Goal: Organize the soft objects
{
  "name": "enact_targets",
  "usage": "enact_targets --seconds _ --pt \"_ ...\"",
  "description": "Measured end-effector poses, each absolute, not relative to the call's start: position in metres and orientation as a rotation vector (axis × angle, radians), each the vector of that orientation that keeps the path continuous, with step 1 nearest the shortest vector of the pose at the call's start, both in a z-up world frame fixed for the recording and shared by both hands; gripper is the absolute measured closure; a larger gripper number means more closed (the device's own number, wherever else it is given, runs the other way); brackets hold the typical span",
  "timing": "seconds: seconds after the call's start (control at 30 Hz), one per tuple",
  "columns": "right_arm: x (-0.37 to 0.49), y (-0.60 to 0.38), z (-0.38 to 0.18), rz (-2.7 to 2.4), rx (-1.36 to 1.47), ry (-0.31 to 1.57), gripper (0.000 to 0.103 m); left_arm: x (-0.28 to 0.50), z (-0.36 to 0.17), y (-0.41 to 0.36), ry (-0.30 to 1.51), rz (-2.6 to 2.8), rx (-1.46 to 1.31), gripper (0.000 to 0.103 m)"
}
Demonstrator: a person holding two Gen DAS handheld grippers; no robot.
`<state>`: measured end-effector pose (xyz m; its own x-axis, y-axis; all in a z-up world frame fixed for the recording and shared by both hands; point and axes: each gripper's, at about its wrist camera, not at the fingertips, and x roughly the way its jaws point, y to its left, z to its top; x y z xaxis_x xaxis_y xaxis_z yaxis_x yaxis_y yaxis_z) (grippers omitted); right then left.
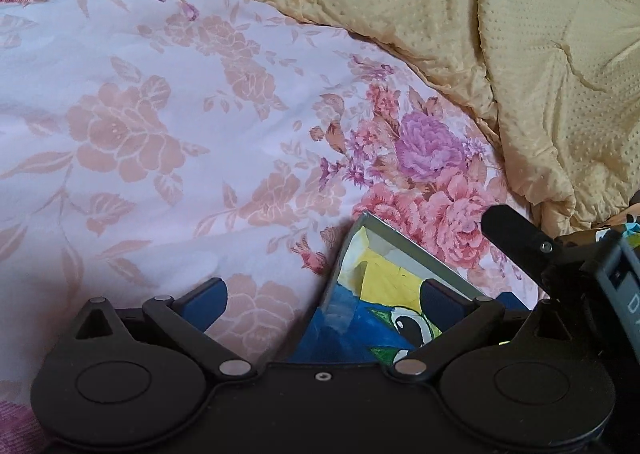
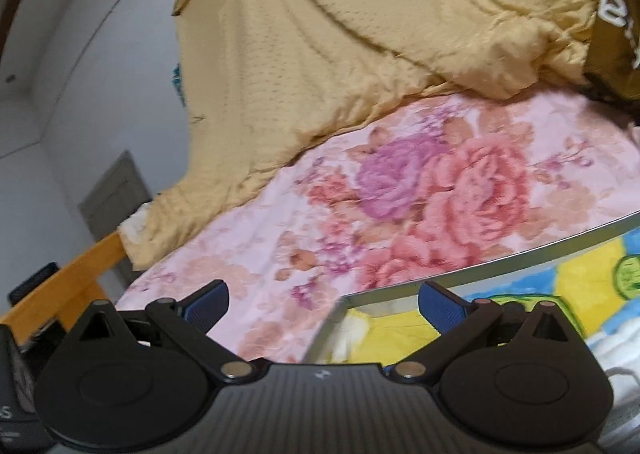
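Observation:
A crumpled tan dotted blanket (image 1: 460,13) lies over the far part of a pink floral bedsheet (image 1: 160,113); it also shows in the right wrist view (image 2: 340,33) above the sheet (image 2: 440,193). My left gripper (image 1: 322,300) is open and empty, low over the sheet. My right gripper (image 2: 322,300) is open and empty too. A framed yellow and blue painting (image 1: 384,294) lies on the sheet under both grippers; it shows in the right wrist view (image 2: 540,286). The right gripper's body (image 1: 560,254) shows at the right edge of the left wrist view.
A white wall (image 2: 80,73) and a grey door (image 2: 116,197) stand left of the bed. An orange wooden bed rail (image 2: 64,286) runs along the left side. A brown printed bag (image 2: 616,13) sits at the top right by the blanket.

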<state>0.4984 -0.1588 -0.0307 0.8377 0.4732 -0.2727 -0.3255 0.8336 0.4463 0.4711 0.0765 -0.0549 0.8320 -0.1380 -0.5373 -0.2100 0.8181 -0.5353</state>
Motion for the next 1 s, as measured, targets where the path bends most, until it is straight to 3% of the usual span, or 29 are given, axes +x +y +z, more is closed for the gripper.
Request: enact_targets --seconds 0.4,1.0 --pt "0.420 -0.180 -0.005 0.556 0.530 0.319 0.000 0.427 -0.049 0.088 0.601 0.046 -0.624 0.001" --pt "0.318 -0.191 0.002 0.616 0.359 0.365 0.000 0.347 -0.043 0.092 0.657 0.007 -0.480 0.001"
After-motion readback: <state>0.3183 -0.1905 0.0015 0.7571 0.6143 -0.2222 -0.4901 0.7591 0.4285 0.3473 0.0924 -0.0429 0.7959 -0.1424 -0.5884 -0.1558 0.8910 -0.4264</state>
